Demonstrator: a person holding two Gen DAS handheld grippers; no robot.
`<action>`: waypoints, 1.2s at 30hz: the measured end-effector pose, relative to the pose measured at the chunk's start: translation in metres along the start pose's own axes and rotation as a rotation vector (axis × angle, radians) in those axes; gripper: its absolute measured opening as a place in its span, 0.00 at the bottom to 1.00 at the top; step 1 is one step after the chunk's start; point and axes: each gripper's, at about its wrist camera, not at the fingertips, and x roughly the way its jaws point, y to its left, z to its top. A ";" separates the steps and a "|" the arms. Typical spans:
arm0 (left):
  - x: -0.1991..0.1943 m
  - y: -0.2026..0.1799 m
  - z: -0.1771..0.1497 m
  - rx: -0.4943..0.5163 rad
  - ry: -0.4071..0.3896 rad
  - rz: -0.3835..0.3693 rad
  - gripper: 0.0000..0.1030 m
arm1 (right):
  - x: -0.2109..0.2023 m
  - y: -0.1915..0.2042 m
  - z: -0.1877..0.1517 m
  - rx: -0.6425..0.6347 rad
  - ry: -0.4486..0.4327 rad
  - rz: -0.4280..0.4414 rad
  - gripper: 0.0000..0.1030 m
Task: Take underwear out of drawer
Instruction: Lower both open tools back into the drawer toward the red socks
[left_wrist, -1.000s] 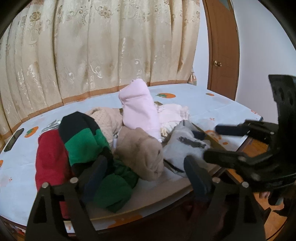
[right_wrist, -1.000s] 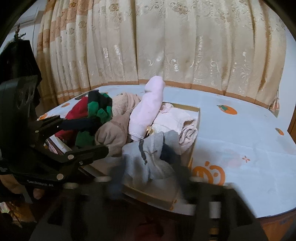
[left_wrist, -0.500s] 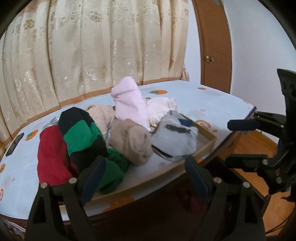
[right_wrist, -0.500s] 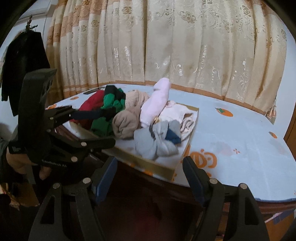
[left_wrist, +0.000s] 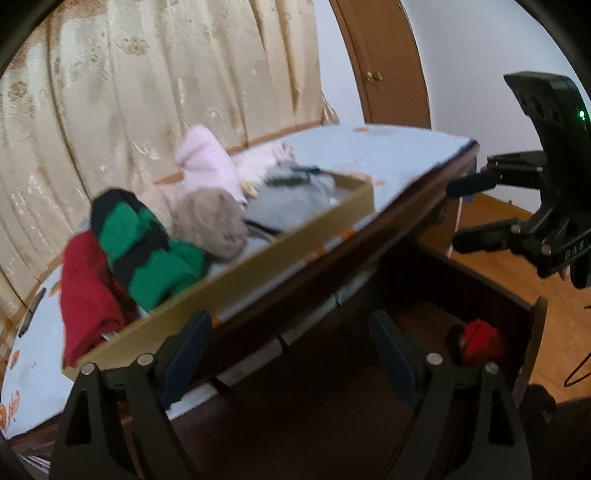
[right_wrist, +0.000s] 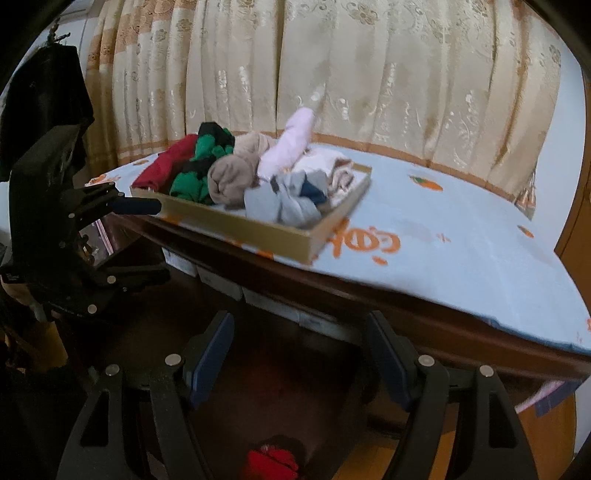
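A dark wooden drawer (left_wrist: 532, 325) stands open below the table edge. A rolled red underwear (left_wrist: 480, 341) lies in it, also low in the right wrist view (right_wrist: 271, 463). A cardboard tray (left_wrist: 295, 236) (right_wrist: 258, 225) on the table holds rolled garments: red, green-black, beige, pink, grey. My left gripper (left_wrist: 288, 354) is open and empty over the drawer, left of the red roll. My right gripper (right_wrist: 299, 358) is open and empty above the drawer; it also shows at the right of the left wrist view (left_wrist: 465, 214).
The table (right_wrist: 461, 236) has a light blue cloth with orange prints. Beige curtains (right_wrist: 332, 74) hang behind it. A wooden door (left_wrist: 384, 62) stands at the back right. White boxes (right_wrist: 218, 280) sit under the table top at the drawer's back.
Both grippers have dropped from tray height to below the table edge. The open drawer and the red roll inside it have come into view.
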 end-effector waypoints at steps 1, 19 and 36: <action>0.003 -0.004 -0.003 0.003 0.014 -0.007 0.86 | 0.000 0.000 -0.003 0.000 0.008 -0.001 0.73; 0.058 -0.065 -0.010 0.262 0.230 -0.210 0.84 | 0.005 0.002 -0.037 -0.041 0.090 0.030 0.73; 0.109 -0.075 -0.011 0.268 0.278 -0.351 0.75 | 0.014 -0.003 -0.056 -0.026 0.118 0.081 0.73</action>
